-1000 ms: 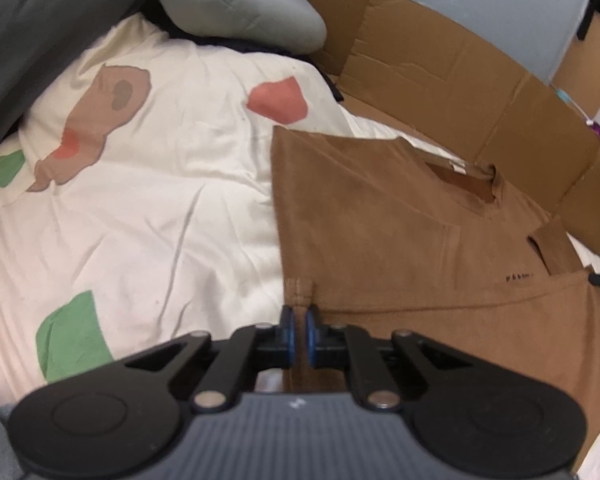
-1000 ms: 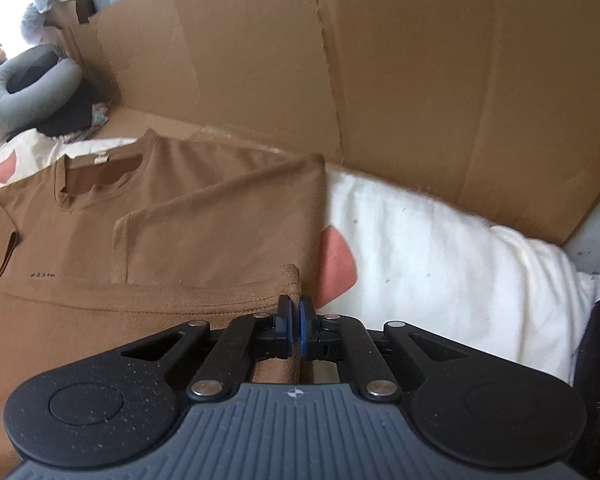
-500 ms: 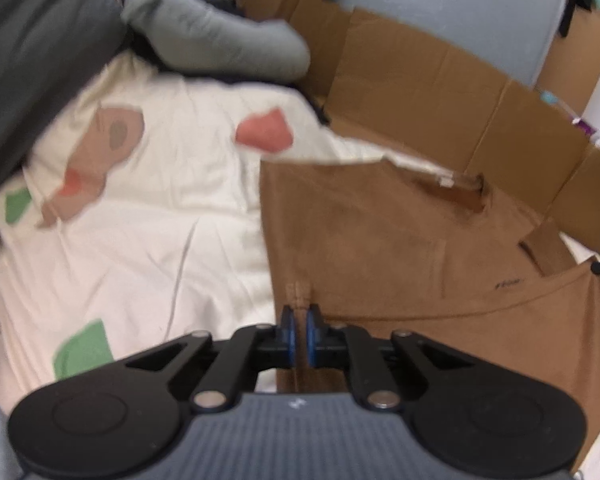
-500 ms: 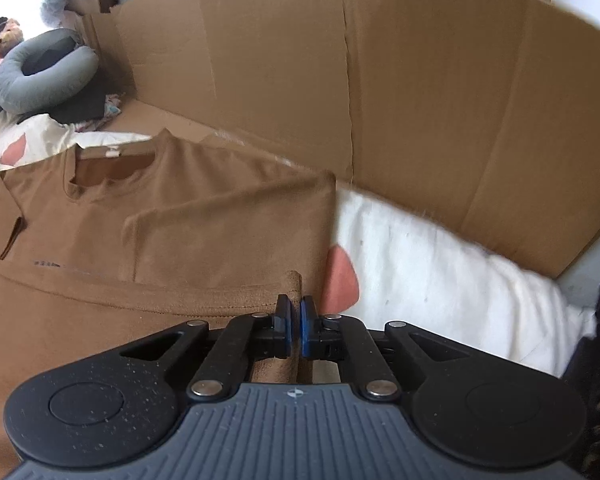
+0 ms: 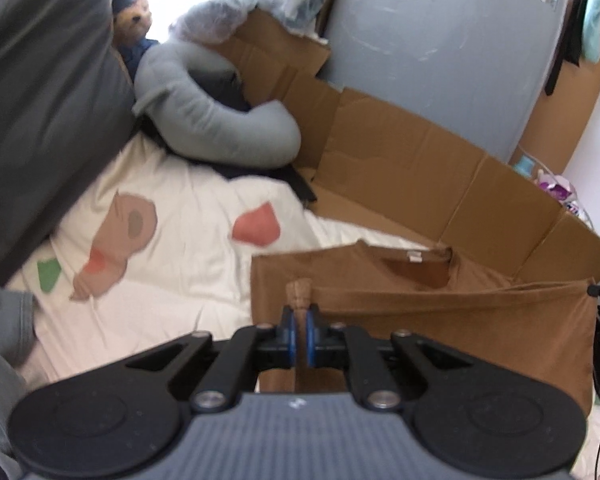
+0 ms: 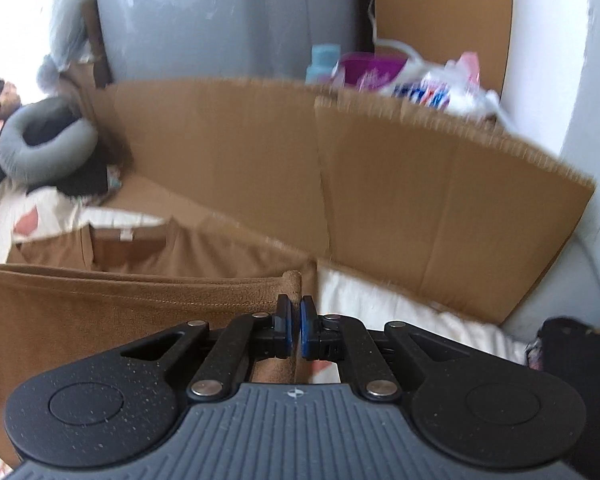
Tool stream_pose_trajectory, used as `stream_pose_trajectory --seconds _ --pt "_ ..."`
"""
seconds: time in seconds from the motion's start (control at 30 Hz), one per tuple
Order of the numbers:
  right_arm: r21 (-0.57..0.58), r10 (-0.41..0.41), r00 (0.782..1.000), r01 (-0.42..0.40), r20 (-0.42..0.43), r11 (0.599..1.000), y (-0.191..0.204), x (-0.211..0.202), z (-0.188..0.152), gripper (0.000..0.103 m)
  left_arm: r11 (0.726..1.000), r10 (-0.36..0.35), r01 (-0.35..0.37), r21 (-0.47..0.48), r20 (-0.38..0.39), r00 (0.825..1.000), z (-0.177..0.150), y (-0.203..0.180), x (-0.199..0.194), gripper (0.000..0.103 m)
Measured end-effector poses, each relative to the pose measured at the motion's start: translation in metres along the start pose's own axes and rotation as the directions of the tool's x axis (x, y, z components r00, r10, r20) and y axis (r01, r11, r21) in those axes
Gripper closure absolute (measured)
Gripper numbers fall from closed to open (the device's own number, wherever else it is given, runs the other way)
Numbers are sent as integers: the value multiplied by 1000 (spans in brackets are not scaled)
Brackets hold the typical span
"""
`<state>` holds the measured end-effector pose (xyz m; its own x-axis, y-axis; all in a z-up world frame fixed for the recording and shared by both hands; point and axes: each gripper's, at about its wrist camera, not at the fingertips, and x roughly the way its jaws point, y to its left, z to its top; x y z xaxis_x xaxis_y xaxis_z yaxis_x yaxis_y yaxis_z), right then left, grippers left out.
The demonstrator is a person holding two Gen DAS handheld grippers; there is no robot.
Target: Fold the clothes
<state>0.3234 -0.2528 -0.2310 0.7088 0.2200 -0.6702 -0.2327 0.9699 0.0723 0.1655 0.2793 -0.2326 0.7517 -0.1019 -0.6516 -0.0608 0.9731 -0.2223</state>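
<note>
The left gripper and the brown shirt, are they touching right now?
Touching. The left wrist view shows the left gripper with its blue pads closed on a bunched corner of the brown shirt, fabric poking up between them.

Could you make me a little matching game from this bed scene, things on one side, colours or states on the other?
Things:
1. T-shirt
2. Curved pillow
3. Left gripper
4. Bedsheet

Descriptions:
A. Grey, lying at the far end of the bed
B. Cream with coloured patches
C. Brown, its hem lifted off the bed
D. Shut on a corner of brown cloth

Pairs: 1-C, 2-A, 3-D, 4-B
</note>
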Motion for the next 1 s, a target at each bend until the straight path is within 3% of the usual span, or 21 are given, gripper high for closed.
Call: stream_pose_trajectory --seconds 0.23,0.5,1.0 --pt "4 -11 998 11 55 1000 1 -8 43 100 1000 8 -9 9 27 1000 35 -5 0 97" --pt "1 -14 997 14 70 1000 0 10 75 100 999 33 -34 25 37 999 66 -2 18 97" --pt "-8 -50 998 49 -32 999 4 109 67 100 995 102 -102 9 -69 992 60 16 108 97"
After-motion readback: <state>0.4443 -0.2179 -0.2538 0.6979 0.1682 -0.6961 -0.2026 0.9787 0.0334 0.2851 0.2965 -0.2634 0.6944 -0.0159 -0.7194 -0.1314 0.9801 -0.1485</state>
